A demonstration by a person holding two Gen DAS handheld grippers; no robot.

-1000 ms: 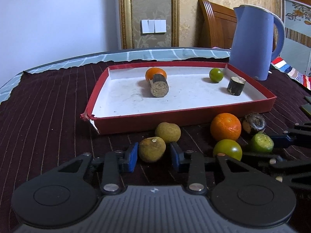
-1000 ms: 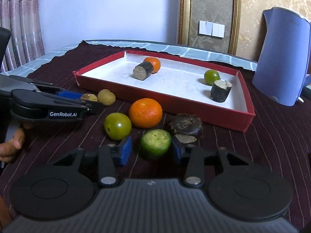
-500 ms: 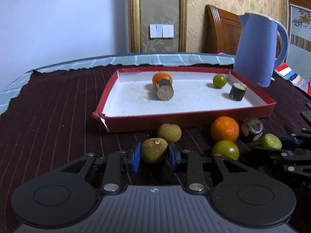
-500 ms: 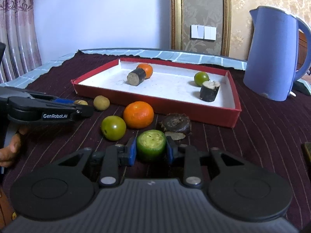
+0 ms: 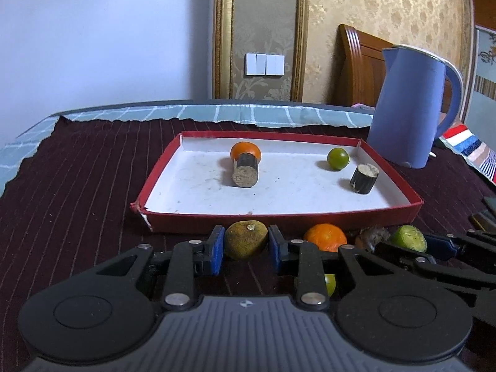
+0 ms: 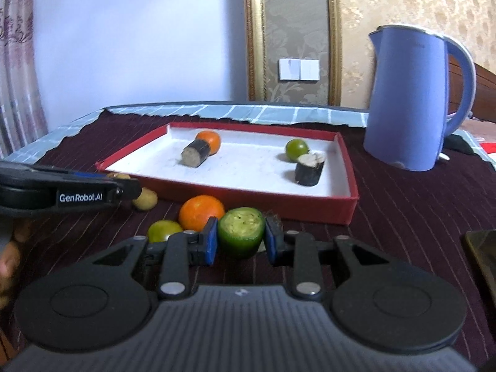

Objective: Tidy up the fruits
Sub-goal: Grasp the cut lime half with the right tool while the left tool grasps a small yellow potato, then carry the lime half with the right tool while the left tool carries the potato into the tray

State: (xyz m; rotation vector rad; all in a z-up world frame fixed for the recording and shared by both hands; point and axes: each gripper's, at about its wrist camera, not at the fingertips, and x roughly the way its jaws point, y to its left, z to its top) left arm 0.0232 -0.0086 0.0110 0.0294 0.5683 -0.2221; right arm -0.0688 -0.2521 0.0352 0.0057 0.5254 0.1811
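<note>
left gripper (image 5: 245, 245) jaws clamp brown fruit (image 5: 245, 239) | right gripper (image 6: 240, 241) jaws clamp cut green fruit (image 6: 241, 231)

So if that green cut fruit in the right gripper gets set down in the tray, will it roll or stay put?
The green cut fruit has a flat cut face, so it would probably sit steady if placed on that face. Its sides look rounded, so on its side it may roll across the tray's smooth floor.

The tray (image 5: 279, 215) holds four pieces; the kettle (image 5: 409, 108) stands behind its right corner.
</note>
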